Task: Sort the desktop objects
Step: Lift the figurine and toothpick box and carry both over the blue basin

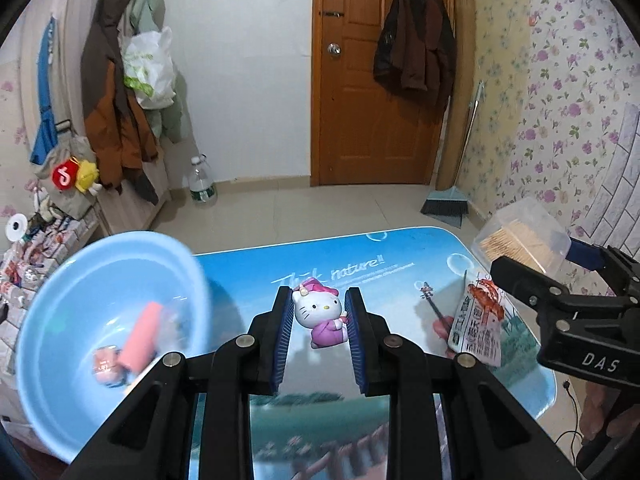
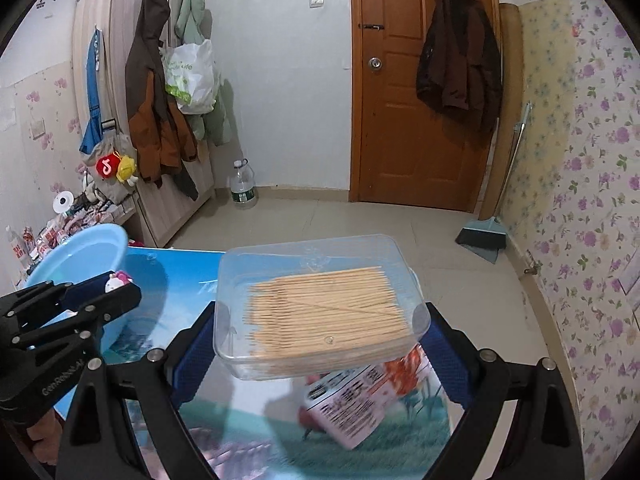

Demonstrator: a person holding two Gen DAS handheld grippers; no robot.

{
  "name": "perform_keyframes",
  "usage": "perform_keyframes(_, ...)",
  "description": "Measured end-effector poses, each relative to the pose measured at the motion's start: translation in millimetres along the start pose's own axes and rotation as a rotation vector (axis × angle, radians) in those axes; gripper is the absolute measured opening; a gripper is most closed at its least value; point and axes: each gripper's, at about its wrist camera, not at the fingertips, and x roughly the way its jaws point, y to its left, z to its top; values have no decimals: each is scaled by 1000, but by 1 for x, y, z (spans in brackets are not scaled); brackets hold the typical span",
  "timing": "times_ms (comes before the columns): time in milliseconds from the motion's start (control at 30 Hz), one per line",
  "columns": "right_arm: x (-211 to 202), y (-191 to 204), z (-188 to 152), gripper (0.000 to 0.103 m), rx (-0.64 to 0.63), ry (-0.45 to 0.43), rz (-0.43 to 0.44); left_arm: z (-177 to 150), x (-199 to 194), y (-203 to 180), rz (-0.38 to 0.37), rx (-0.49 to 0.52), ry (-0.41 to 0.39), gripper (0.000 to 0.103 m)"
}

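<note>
left gripper (image 1: 320, 316) clamps cat figurine (image 1: 322, 314), upright, head up, above the bench (image 1: 400, 248). right gripper (image 2: 320, 320) grips clear toothpick box (image 2: 320, 304); toothpicks run left-right.

Cat figurine (image 1: 322, 316), toothpick box (image 2: 320, 304) aloft

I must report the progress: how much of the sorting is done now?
Done: a pink item and another small item lie in the blue basin. In hand: the left gripper holds the cat figurine; the right gripper holds the toothpick box. Left: the snack packet on the table.
</note>
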Motion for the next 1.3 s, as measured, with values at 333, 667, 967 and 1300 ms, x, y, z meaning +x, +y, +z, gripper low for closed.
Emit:
perform_keyframes(333,-74,60,-7,95,-20,-80,4,-13,-68,36,44,-41,-74,25)
perform_keyframes(667,-123,91,-2,95,-45,-121,-18,-17,-105,48,35,-52,-117,25)
perform_keyframes(967,-139,87,1,95,-38,-130,-24,-20,-119,51,50,-49,-129,25)
perform_keyframes(1300,-150,84,2,95,-30,-137,-38,-23,-127,54,55,-39,-133,25)
